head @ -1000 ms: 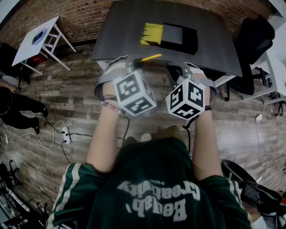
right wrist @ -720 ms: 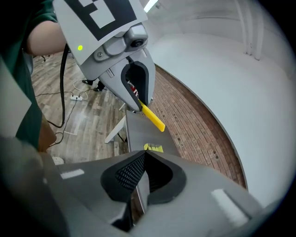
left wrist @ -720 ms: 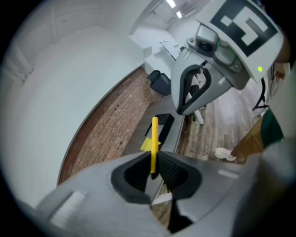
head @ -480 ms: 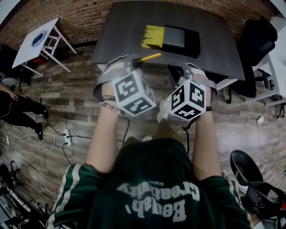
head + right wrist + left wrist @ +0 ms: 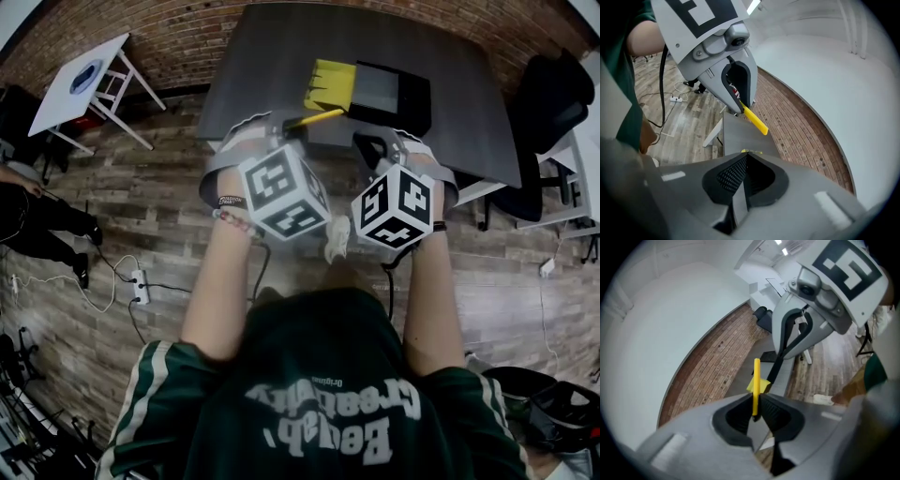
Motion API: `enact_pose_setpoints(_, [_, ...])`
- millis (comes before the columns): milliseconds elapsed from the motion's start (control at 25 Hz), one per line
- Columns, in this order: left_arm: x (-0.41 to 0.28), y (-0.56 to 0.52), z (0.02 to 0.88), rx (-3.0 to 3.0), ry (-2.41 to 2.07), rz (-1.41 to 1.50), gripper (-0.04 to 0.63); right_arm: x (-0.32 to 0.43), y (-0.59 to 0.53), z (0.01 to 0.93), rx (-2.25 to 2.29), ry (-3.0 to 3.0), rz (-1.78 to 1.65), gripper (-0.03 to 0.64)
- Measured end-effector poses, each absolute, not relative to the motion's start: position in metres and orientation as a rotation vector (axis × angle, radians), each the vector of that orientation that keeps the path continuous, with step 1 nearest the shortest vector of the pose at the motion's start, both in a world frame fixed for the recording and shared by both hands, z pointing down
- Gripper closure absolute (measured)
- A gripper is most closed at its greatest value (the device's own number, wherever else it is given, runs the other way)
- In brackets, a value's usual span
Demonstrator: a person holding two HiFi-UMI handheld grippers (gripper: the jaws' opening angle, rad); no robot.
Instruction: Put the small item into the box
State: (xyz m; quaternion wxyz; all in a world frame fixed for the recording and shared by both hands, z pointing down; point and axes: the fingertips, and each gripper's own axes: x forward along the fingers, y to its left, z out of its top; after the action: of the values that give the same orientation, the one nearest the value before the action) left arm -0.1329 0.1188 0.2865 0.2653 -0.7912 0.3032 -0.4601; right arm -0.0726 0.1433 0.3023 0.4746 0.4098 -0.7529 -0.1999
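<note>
My left gripper [image 5: 289, 127] is shut on a thin yellow stick [image 5: 314, 119], which pokes out toward the near edge of the dark grey table [image 5: 272, 56]. In the left gripper view the stick [image 5: 756, 380] stands upright between the closed pads. A black box [image 5: 389, 89] with a yellow flap [image 5: 330, 84] lies open on the table, beyond both grippers. My right gripper [image 5: 375, 148] hovers beside the left one at the table's edge, shut with nothing in it [image 5: 744, 157]. From the right gripper view the stick [image 5: 754, 120] hangs in the left gripper [image 5: 738, 89].
A white side table [image 5: 80, 80] stands at the far left, with a black office chair [image 5: 553, 84] to the right of the table. A power strip with cables [image 5: 141, 281] lies on the wood floor. A person's legs [image 5: 37, 225] show at the left edge.
The table and box have slid lower and to the right in the head view. A shoe now shows between the grippers. Both grippers hold the same pose, the stick still gripped.
</note>
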Motion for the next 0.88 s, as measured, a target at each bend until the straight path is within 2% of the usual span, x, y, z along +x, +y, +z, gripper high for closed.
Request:
enact_pose_setpoints(320, [-0.135, 0.073, 0.287, -2.144, 0.866, -1.251, 0.543, -0.078, 0.096, 0.303, 0.975, -1.866, -0.505, 0.612])
enact_pose_setpoints(880, [-0.088, -0.012, 0.3, -2.163, 0.885, -1.322, 0.543, -0.019, 0.01, 0.312, 0.953, -1.894, -0.477, 0.612])
